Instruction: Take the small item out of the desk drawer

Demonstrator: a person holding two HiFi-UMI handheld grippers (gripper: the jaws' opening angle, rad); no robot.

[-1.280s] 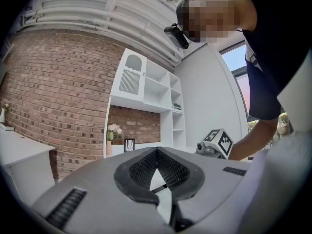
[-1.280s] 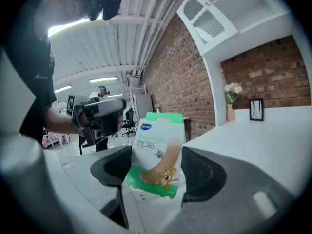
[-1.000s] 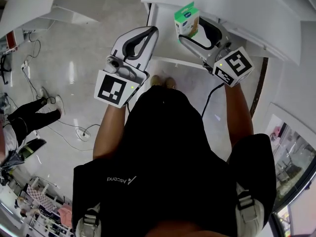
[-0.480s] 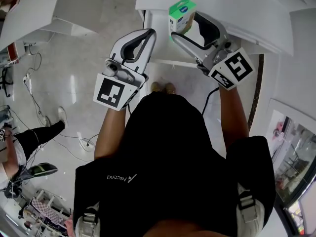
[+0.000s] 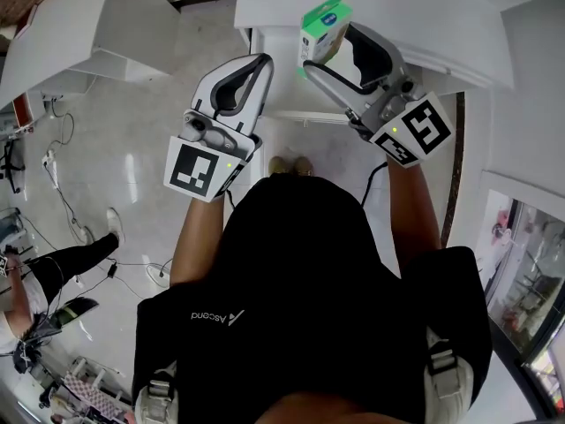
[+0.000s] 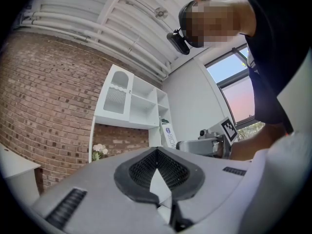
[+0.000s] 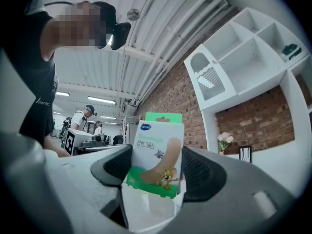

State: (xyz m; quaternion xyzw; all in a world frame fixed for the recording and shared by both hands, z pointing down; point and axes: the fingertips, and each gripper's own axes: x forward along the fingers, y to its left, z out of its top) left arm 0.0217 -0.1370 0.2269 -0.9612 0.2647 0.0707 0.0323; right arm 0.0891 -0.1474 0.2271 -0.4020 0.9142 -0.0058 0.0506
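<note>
A small white and green plaster box (image 5: 320, 26) is held up above the open white desk drawer (image 5: 281, 82), with my right gripper (image 5: 334, 47) shut on it. In the right gripper view the box (image 7: 158, 152) stands upright between the two dark pads (image 7: 113, 165), a cartoon bandage printed on its face. My left gripper (image 5: 259, 63) hovers beside it to the left, over the drawer's left edge, shut and holding nothing. In the left gripper view its pads (image 6: 141, 172) meet, and the box (image 6: 167, 135) shows beyond them.
The white desk top (image 5: 397, 16) runs along the top right. A white shelf unit (image 5: 79, 34) stands at the upper left, with cables (image 5: 62, 184) on the grey floor below it. A bystander's legs (image 5: 62, 259) are at the lower left. A tall white cabinet (image 7: 243, 57) stands against a brick wall.
The right gripper, with the box in it, has shifted a little up and left. The left gripper has barely moved. The bystander on the left has walked down the picture.
</note>
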